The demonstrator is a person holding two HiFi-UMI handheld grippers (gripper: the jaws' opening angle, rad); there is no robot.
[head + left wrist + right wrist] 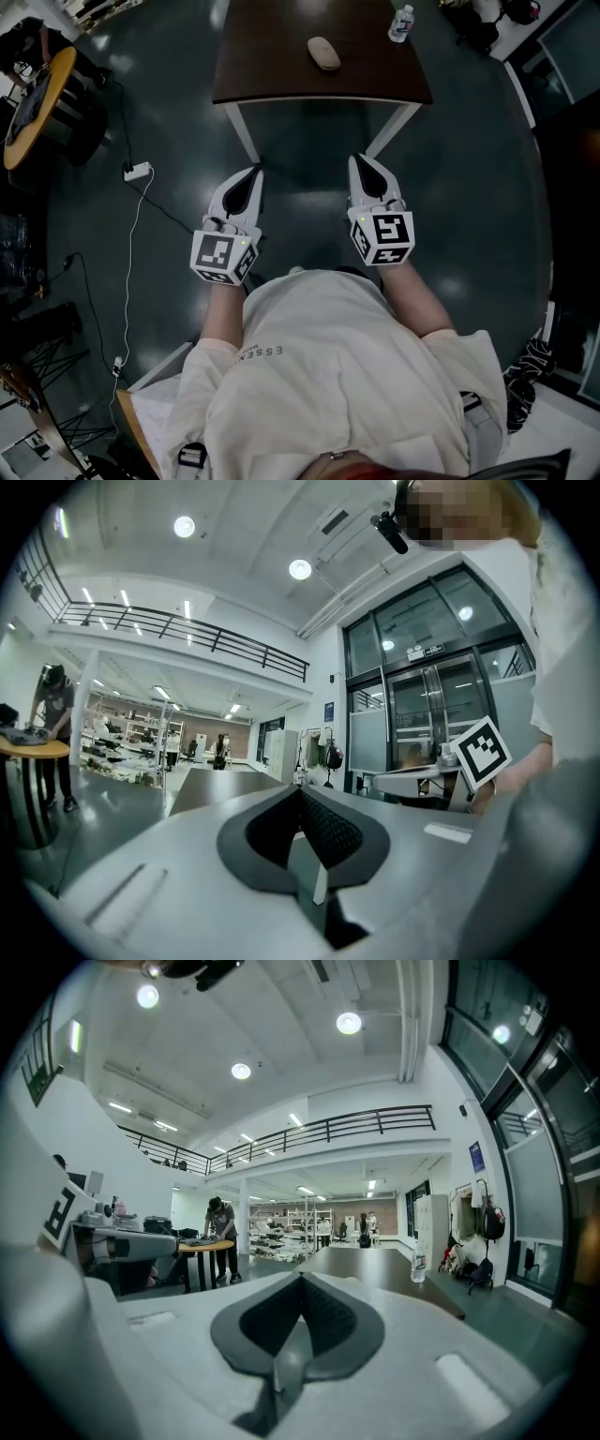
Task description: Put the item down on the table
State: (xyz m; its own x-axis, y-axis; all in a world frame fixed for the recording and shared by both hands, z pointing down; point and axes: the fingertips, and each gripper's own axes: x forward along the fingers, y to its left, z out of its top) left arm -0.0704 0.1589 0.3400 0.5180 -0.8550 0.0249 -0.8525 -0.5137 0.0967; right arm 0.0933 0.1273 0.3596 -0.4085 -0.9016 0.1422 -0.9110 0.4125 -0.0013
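A dark brown table (281, 75) stands ahead of me on white legs. A small beige oval item (324, 52) lies on its top, and a clear plastic bottle (401, 23) stands near its far right corner. Both grippers hang short of the table's near edge, over the floor. My left gripper (256, 172) is shut with nothing in it. My right gripper (359, 160) is shut and empty too. In the right gripper view the table (375, 1269) and the bottle (417, 1266) show beyond the closed jaws. The left gripper view shows the table (220, 785) past its closed jaws.
A white power adapter (137, 172) with a cable lies on the dark floor at left. A round wooden table (33, 103) stands at the far left, where a person (221, 1237) works. Bags (483, 23) lie beyond the table's right corner.
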